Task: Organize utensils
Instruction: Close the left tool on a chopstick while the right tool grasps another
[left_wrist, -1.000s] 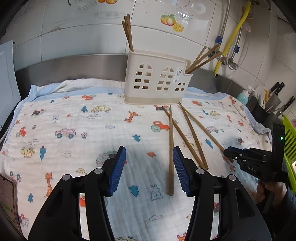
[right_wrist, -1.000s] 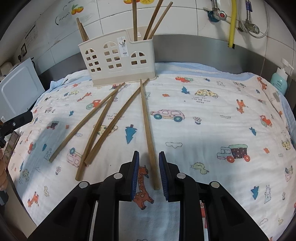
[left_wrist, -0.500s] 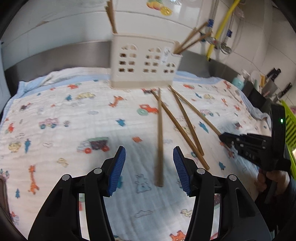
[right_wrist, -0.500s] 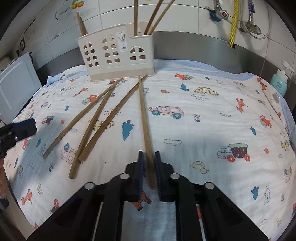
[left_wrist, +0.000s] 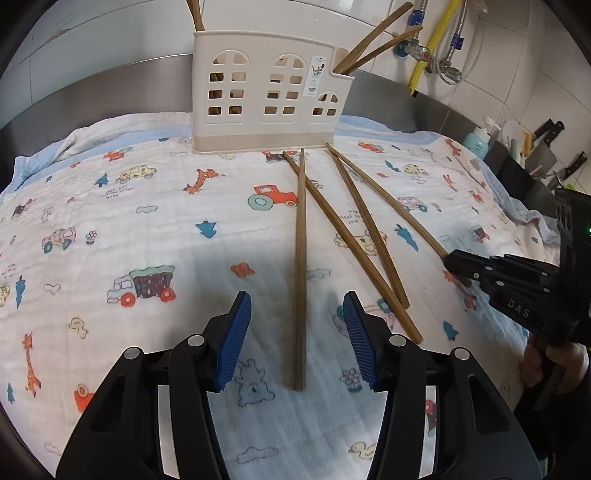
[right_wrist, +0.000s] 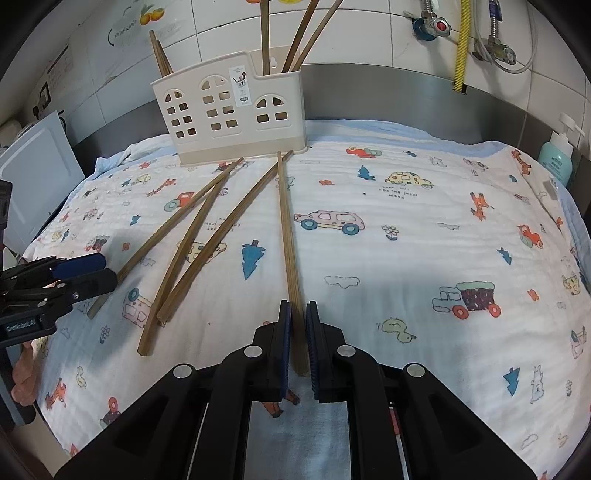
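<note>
Several brown chopsticks lie on a cartoon-print cloth (left_wrist: 147, 229) in front of a cream utensil holder (left_wrist: 269, 92) that has chopsticks standing in it. My left gripper (left_wrist: 297, 341) is open, its blue pads either side of the near end of one chopstick (left_wrist: 301, 258). My right gripper (right_wrist: 298, 343) is closed on the near end of the rightmost chopstick (right_wrist: 286, 229), which still lies flat on the cloth. The holder (right_wrist: 232, 110) also shows in the right wrist view. The right gripper (left_wrist: 448, 260) shows at the right of the left wrist view, the left gripper (right_wrist: 101, 271) at the left of the right wrist view.
A steel backsplash and tiled wall stand behind the holder. A yellow hose (right_wrist: 460, 44) and taps hang on the wall. A teal soap bottle (right_wrist: 556, 157) stands at the right; knives (left_wrist: 550, 133) beyond it. A white board (right_wrist: 33, 173) leans at the left.
My left gripper moved forward and right, so one chopstick now lies between its open pads. My right gripper closed from a narrow gap onto its chopstick.
</note>
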